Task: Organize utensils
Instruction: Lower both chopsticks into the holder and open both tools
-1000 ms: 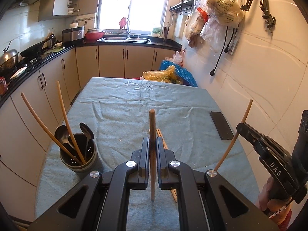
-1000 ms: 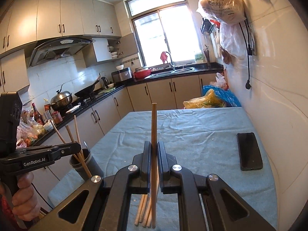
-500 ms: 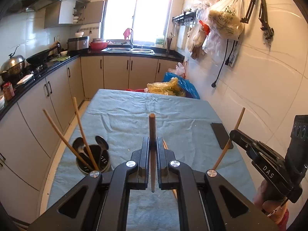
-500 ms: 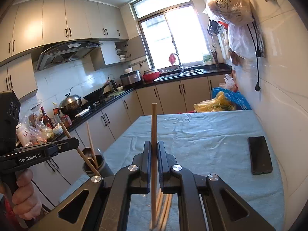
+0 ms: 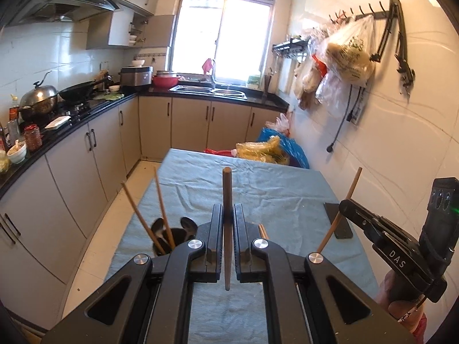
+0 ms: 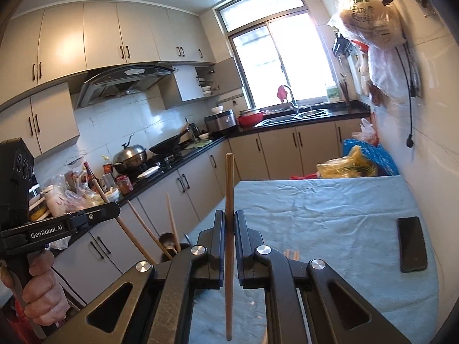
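Left tongs [image 5: 228, 220] clenched on a dark chopstick [image 5: 227, 229], held upright, tip hanging free above the desk [image 5: 258, 189]. Right tongs [image 6: 228, 226] likewise clamped on a paler chopstick [image 6: 229, 246], near vertical, lower end clear of the cloth. Seen from the left camera, the right tongs' stick slants up toward the wall; seen from the right camera, the left tongs' stick tilts over the desk's left edge.

Holder [image 5: 172, 239] at the desk's left edge — dark cup, two chopsticks leaning out of it, spoon bowls poking above the rim. Partly hidden behind the left tongs' frame in both views.

Loose chopsticks [image 6: 291, 253] lying on the cloth just beyond the tongs, mostly masked — count not readable, perhaps three or four.

Phone [image 6: 412, 243] flat on the desk's right side near the wall, well apart from the holder.

Blue cloth covering the whole desk, wrinkled. A hand [image 6: 43, 289] gripping the left handle; fingers of the other hand low at the right in the left view.
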Tool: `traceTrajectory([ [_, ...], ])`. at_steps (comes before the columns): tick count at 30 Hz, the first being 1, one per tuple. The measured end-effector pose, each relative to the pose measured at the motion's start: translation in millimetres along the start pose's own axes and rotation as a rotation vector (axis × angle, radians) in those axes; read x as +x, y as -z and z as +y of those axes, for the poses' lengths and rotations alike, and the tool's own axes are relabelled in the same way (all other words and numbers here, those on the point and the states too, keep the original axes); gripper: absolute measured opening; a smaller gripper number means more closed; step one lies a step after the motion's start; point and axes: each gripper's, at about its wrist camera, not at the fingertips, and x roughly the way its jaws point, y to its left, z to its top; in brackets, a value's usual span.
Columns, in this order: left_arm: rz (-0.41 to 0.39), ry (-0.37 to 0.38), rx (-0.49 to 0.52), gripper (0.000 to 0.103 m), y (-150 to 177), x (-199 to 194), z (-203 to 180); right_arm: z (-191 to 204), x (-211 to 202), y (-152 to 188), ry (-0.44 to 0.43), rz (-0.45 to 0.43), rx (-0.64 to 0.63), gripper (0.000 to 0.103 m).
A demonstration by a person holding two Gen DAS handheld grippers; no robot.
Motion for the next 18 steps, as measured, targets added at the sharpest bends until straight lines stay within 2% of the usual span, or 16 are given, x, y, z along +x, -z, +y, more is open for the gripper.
traceTrajectory([
  [10,-0.089,-0.039,-0.023,0.006,-30.9,-28.6,27.9,28.1,24.3,-29.5,-0.064,-0.02,0.022,0.007],
  [18,-0.091,-0.063,-0.06,0.006,-41.3,-19.0,55.4,58.6,58.6,-57.9,-0.107,-0.037,0.014,0.007],
])
